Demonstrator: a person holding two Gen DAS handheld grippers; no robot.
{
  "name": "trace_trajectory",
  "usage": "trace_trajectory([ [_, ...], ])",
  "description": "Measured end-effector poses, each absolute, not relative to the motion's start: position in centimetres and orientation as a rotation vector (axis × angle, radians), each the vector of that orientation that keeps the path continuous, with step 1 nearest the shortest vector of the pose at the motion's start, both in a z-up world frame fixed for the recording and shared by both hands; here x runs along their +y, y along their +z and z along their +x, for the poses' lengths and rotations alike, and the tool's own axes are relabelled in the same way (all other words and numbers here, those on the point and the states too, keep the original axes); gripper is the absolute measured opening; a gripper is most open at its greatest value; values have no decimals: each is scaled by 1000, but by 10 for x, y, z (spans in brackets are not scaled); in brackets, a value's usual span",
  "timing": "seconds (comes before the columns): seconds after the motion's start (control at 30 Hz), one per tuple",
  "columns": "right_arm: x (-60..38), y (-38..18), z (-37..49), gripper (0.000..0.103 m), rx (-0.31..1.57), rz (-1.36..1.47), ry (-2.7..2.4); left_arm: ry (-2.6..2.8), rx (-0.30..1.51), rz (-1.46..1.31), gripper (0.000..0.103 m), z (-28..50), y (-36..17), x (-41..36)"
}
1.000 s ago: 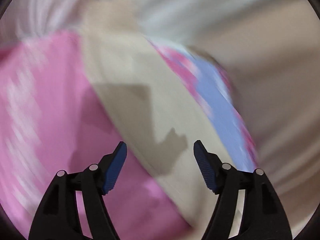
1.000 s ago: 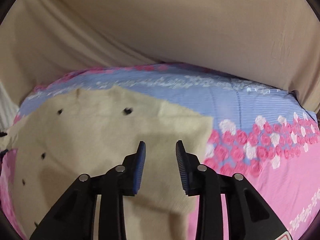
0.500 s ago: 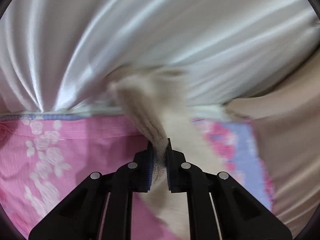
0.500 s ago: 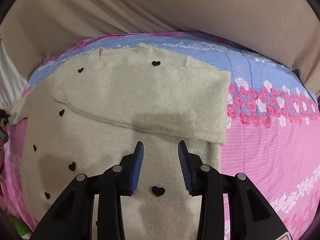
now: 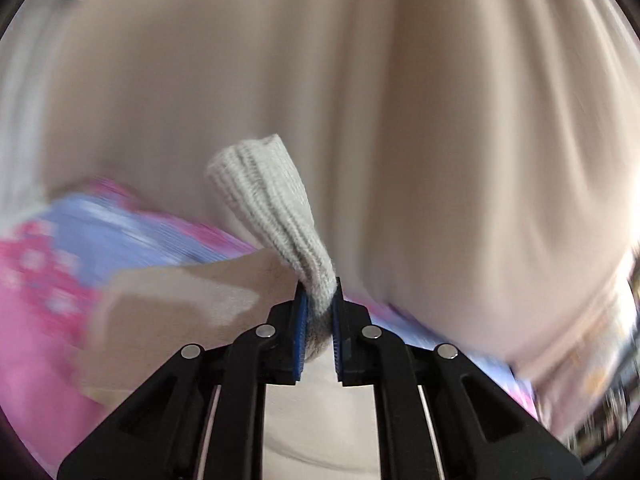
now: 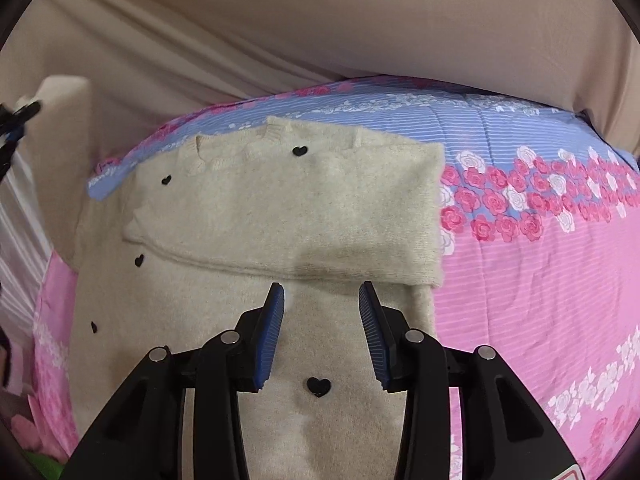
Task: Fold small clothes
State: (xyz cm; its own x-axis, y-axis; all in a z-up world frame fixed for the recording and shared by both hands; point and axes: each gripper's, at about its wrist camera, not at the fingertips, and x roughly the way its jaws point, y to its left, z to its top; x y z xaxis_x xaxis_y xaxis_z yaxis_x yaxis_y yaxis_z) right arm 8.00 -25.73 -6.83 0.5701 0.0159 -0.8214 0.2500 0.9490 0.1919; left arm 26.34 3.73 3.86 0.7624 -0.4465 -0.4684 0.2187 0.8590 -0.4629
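A cream knit sweater (image 6: 280, 208) with small black hearts lies on a pink and blue floral bedspread (image 6: 540, 248). One sleeve is folded across its chest. My right gripper (image 6: 322, 300) is open and empty, hovering over the sweater's lower body. My left gripper (image 5: 319, 300) is shut on the ribbed cuff (image 5: 272, 200) of the other sleeve and holds it lifted above the bed. In the right wrist view the lifted sleeve (image 6: 60, 120) rises at the far left, with the left gripper's tip (image 6: 16, 120) at the edge.
A beige curtain (image 6: 320, 20) hangs behind the bed. White pleated fabric (image 6: 20, 220) is at the left. The bedspread runs wide to the right of the sweater. The left wrist view is blurred with motion.
My left gripper closed on the sleeve cuff and has lifted and swung it up. The right gripper drew back from the sweater and opened a little wider.
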Motion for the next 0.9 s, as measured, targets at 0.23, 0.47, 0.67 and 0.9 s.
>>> trace_trajectory([
  [0.23, -302, -78, 60, 38, 946, 377, -195, -433, 955, -224, 16, 264, -82, -126],
  [0.47, -329, -67, 66, 49, 899, 447, -181, -434, 986, -179, 63, 194, -93, -105],
  [0.67, -320, -84, 150, 52, 946, 592, -9, -358, 984, -186, 67, 173, -74, -46],
  [0.9, -301, -124, 194, 53, 1048, 544, -198, -206, 1023, -315, 68, 173, -82, 35],
])
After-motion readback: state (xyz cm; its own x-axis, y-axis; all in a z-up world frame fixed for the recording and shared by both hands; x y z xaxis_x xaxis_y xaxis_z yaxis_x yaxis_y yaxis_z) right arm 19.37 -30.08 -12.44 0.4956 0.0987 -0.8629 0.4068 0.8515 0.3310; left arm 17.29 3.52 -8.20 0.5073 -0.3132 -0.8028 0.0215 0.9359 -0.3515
